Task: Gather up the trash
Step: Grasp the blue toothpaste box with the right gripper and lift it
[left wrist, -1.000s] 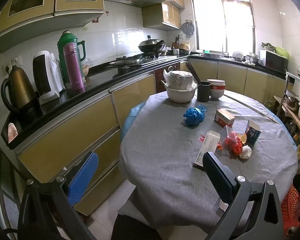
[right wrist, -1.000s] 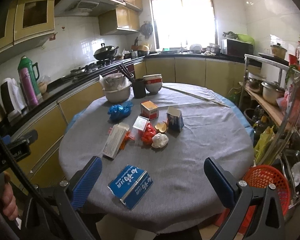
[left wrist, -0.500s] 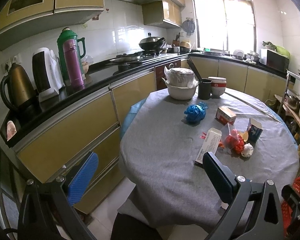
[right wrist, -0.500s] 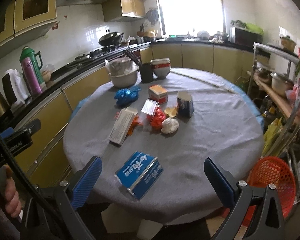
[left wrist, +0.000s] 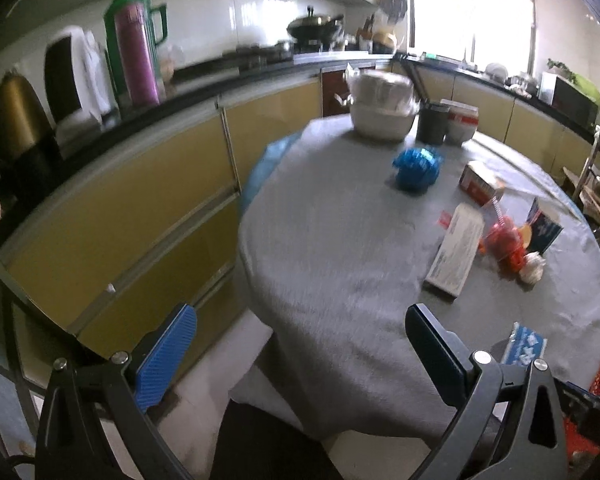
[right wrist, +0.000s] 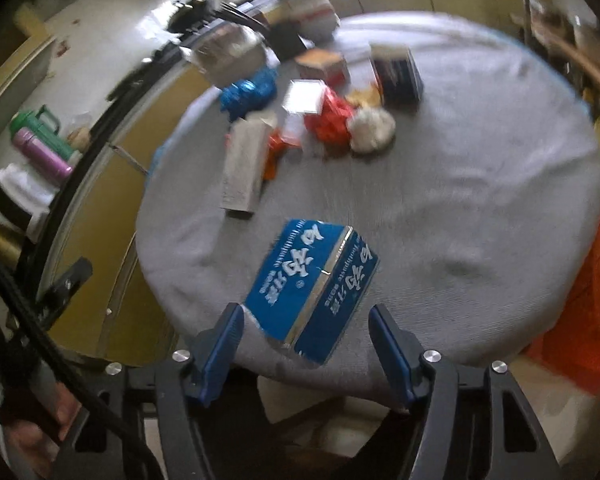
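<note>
Right wrist view: the round table [right wrist: 480, 184], cloth-covered, carries a white carton [right wrist: 242, 168] toward its left edge, a cluster of red wrappers [right wrist: 330, 118] and a crumpled tissue [right wrist: 372, 128] farther in, and the blue toothpaste box [right wrist: 314, 284] at its near edge. The right gripper [right wrist: 306, 344] is closing, its pads flanking the box's near end without touching. Left wrist view: the left gripper [left wrist: 300, 352] stands wide open over the table's near-left edge, holding nothing.

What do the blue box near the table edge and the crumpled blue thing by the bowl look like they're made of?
The blue box looks like thin printed cardboard with a slight gloss: flat panels, sharp folded edges, and a pale seam strip down the middle. The crumpled blue thing seems to be shiny plastic film, probably a bag, judging by its wrinkles and highlights.
</note>
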The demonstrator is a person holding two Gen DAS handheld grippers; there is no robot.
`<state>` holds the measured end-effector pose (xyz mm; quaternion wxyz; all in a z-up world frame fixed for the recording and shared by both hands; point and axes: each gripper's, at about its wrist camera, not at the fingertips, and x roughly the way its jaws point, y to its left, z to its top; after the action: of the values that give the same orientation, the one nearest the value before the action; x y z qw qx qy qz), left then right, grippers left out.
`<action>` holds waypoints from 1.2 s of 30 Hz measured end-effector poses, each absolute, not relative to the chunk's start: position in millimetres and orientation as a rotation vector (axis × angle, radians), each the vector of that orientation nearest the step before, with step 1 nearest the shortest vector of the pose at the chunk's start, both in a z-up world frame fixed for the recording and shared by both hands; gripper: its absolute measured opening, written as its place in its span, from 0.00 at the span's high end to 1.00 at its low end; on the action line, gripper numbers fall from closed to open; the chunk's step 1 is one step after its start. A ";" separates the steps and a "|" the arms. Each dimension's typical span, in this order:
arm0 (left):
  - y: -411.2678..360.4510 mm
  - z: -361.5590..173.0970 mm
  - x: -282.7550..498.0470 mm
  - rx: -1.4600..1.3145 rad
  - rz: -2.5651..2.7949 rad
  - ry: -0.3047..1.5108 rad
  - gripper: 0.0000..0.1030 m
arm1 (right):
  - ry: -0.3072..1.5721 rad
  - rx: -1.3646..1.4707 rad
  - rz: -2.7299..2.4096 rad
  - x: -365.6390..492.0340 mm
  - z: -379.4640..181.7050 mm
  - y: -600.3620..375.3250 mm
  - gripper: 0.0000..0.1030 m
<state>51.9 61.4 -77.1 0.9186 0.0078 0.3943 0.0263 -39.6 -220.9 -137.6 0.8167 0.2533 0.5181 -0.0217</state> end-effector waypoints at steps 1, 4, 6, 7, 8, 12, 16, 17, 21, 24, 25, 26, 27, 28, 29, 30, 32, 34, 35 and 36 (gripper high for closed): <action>63.2 -82.9 56.9 0.008 0.047 0.832 0.00 | 1.121 0.559 -0.044 -33.8 -143.5 -221.8 0.34; 66.6 -93.8 69.0 -0.022 0.042 0.877 0.00 | 1.172 0.594 -0.042 -16.8 -154.2 -220.4 0.33; 66.8 -97.8 79.6 -0.048 0.039 0.897 0.00 | 1.210 0.596 -0.051 -6.5 -161.0 -218.7 0.33; 65.7 -98.3 84.3 -0.053 0.040 0.900 0.00 | 1.231 0.588 -0.067 -1.8 -164.4 -217.6 0.33; 63.8 -98.1 88.8 -0.055 0.037 0.905 0.00 | 1.253 0.574 -0.091 3.3 -169.1 -217.0 0.32; 40.2 -93.9 113.7 -0.026 0.005 0.903 0.00 | 1.259 0.480 -0.142 22.5 -170.6 -206.2 0.28; 7.6 -95.9 144.0 0.021 -0.150 0.939 0.00 | 1.258 0.375 -0.153 34.5 -169.0 -197.1 0.28; 0.8 -98.5 152.8 0.030 -0.191 0.964 0.00 | 1.260 0.371 -0.150 37.2 -169.9 -196.5 0.28; -14.0 -107.2 181.6 0.069 -0.278 1.048 0.00 | 1.268 0.409 -0.158 33.7 -168.8 -196.7 0.25; -3.5 -100.1 190.0 0.057 -0.277 1.036 0.00 | 1.280 0.390 -0.119 37.8 -165.9 -187.0 0.24; -2.6 -98.1 189.9 0.047 -0.284 1.035 0.00 | 1.291 0.392 -0.114 39.0 -167.0 -184.0 0.24; 2.2 -95.0 190.8 0.028 -0.295 1.038 0.00 | 1.309 0.387 -0.107 40.6 -169.9 -179.2 0.22; 5.4 -93.7 193.0 0.014 -0.302 1.044 0.00 | 1.321 0.369 -0.105 42.4 -172.8 -174.9 0.22; 9.5 -93.0 195.3 -0.001 -0.312 1.058 0.00 | 1.330 0.345 -0.114 44.4 -175.7 -171.5 0.22; 9.8 -94.3 196.6 -0.008 -0.321 1.068 0.00 | 1.325 0.330 -0.121 45.1 -177.5 -170.0 0.21; 8.7 -95.6 197.3 -0.012 -0.331 1.077 0.00 | 1.313 0.336 -0.121 44.2 -177.3 -170.3 0.22; 4.7 -96.3 198.0 -0.008 -0.352 1.086 0.00 | 1.286 0.330 -0.115 43.0 -175.7 -172.1 0.28; -2.6 -98.1 197.9 0.009 -0.376 1.097 0.00 | 1.255 0.293 -0.124 35.5 -171.8 -179.6 0.43; -10.5 -99.4 197.8 0.023 -0.396 1.103 0.00 | 1.248 0.311 -0.112 28.9 -170.2 -184.9 0.43; -16.4 -100.2 197.3 0.035 -0.408 1.105 0.00 | 1.243 0.334 -0.111 25.3 -168.8 -190.6 0.43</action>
<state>197.3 -16.4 -100.2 0.8313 0.0165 0.5212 -0.1923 25.3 -190.6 -168.8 0.7987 0.1556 0.5790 -0.0519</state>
